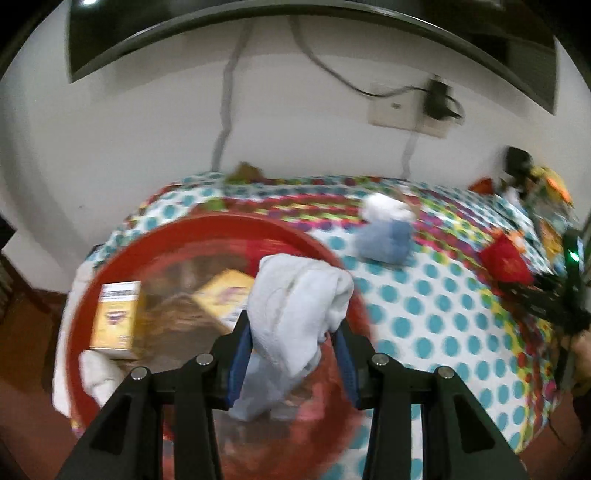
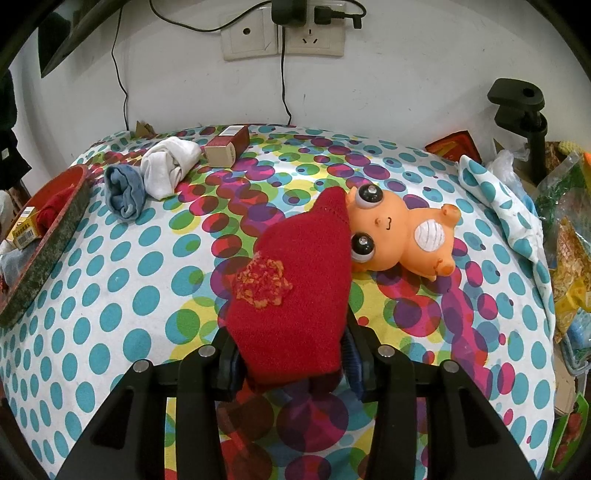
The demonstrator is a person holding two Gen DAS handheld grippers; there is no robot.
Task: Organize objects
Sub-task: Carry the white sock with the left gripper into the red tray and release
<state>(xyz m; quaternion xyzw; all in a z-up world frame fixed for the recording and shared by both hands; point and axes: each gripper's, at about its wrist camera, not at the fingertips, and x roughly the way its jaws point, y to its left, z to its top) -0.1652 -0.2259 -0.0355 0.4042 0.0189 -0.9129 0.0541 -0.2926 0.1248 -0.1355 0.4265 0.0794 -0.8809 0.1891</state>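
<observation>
My left gripper (image 1: 291, 325) is shut on a white sock (image 1: 295, 302) and holds it over the red tray (image 1: 207, 229), which holds yellow boxes (image 1: 116, 317) and other cloth. My right gripper (image 2: 291, 343) is shut on a red sock (image 2: 291, 295) with an orange embroidered patch, held above the dotted tablecloth (image 2: 122, 280). An orange rubber pig toy (image 2: 399, 236) lies just beyond the red sock. A blue sock (image 2: 123, 194) and a white sock (image 2: 168, 164) lie at the back left, also seen blurred in the left wrist view (image 1: 386, 232). A brown box (image 2: 227, 146) lies behind them.
The red tray also shows at the left edge of the right wrist view (image 2: 44, 254). Snack bags (image 2: 569, 236) and a black clamp (image 2: 521, 122) crowd the right side. Wall sockets (image 2: 284, 35) with cables sit behind the table.
</observation>
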